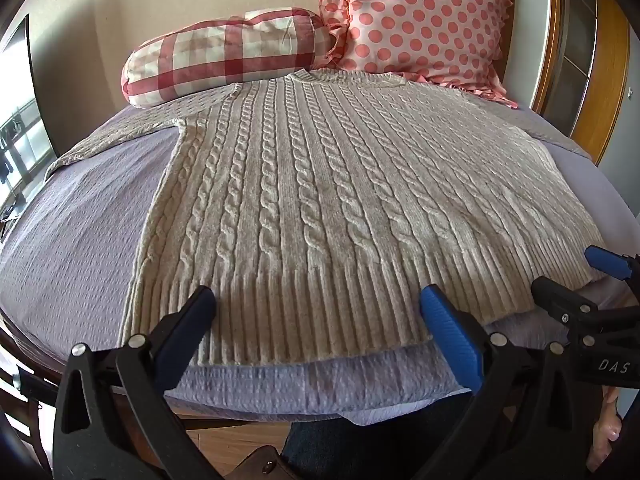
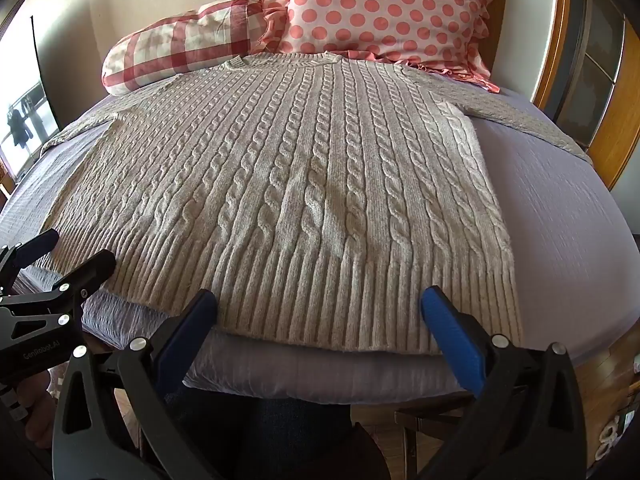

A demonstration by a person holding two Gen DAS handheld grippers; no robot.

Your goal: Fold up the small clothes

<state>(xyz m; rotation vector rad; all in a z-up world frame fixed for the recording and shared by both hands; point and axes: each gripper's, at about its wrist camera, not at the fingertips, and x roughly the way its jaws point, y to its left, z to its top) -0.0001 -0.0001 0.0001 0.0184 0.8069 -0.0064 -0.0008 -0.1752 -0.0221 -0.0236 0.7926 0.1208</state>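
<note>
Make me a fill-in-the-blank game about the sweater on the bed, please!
1. The cable-knit sweater lies spread flat on the ____ bedsheet.
2. The pillow behind the sweater's collar is covered in pink ____.
3. The left gripper and the right gripper both have their jaws ____, holding nothing.
4. The checked bolster has a pattern of white and ____ squares.

Missing words: purple; dots; open; red
</note>
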